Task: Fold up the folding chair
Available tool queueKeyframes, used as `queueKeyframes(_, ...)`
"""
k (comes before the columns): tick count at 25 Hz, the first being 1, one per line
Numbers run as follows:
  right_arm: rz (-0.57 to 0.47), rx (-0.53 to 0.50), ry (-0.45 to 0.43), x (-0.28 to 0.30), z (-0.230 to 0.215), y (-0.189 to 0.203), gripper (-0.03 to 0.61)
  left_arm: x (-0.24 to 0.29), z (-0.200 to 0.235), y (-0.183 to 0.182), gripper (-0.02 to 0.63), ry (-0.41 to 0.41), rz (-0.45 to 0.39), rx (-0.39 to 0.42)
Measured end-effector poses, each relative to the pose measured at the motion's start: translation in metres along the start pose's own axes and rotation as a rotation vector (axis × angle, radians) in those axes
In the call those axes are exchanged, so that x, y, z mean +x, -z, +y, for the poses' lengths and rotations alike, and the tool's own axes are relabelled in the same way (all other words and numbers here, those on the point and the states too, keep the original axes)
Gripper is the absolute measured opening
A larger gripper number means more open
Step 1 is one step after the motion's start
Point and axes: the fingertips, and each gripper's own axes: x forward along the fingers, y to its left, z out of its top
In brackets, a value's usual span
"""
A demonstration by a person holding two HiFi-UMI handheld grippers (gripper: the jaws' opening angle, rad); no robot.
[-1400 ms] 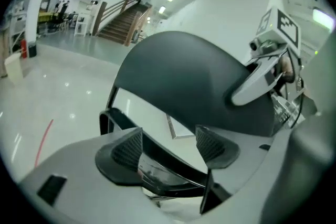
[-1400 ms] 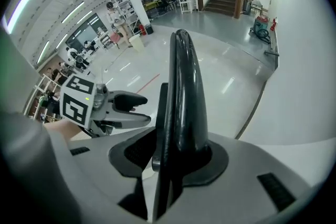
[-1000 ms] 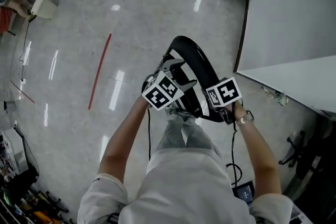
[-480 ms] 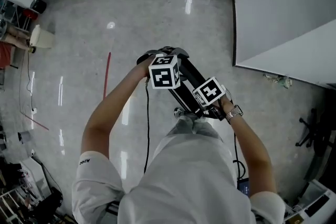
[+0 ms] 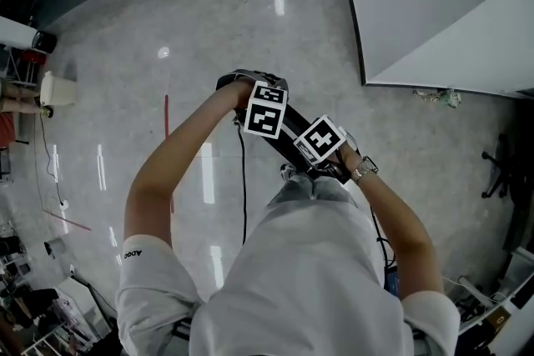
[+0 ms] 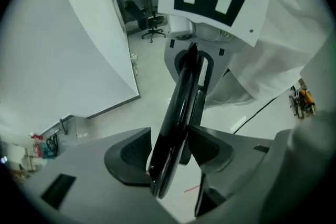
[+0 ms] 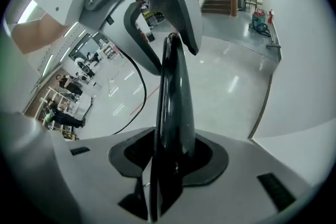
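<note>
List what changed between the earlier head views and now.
The folding chair went from a wider, part-open shape to a thin flat slab. The left gripper rolled over and shifted toward the chair's far end; its fingers have just been closing onto it. The right gripper stayed clamped on the near end.

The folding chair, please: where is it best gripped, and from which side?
Probably its thin top rim, from above with jaws straddling it: the folding chair is collapsed flat, edge upward, so that narrow rim fits between pads, as the right tool grips it.
</note>
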Motion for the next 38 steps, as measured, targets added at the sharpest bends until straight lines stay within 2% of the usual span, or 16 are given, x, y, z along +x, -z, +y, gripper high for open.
queueKeyframes(4,-0.012,0.016,-0.014,0.001,0.004,-0.001,0.148,0.018,-0.011,0.013,0.189,0.039,0.118,0.184)
queueKeyframes(6,-0.024,0.044,-0.033,0.003,0.008,0.0,0.139,0.024,-0.02,0.018,0.171,0.102,0.151,0.207)
queueKeyframes(9,-0.047,0.089,-0.068,0.002,0.009,0.006,0.129,0.036,-0.032,0.016,0.14,0.185,0.157,0.222)
queueKeyframes(12,-0.048,0.104,-0.064,0.001,0.008,0.01,0.129,0.047,-0.039,0.015,0.088,0.198,0.17,0.264)
queueKeyframes(18,0.002,0.027,0.066,0.003,0.006,0.02,0.127,0.05,-0.033,0.019,0.08,0.203,0.178,0.274)
queueKeyframes(21,0.03,0.002,0.115,0.008,-0.003,0.018,0.08,0.052,-0.029,0.025,0.078,0.211,0.18,0.278)
queueKeyframes(28,0.011,0.025,0.09,0.006,-0.012,0.022,0.06,0.053,-0.025,0.02,0.069,0.233,0.191,0.268)
queueKeyframes(38,-0.017,0.083,0.077,-0.024,-0.032,0.086,0.052,0.064,-0.02,-0.053,0.055,0.283,0.258,0.327)
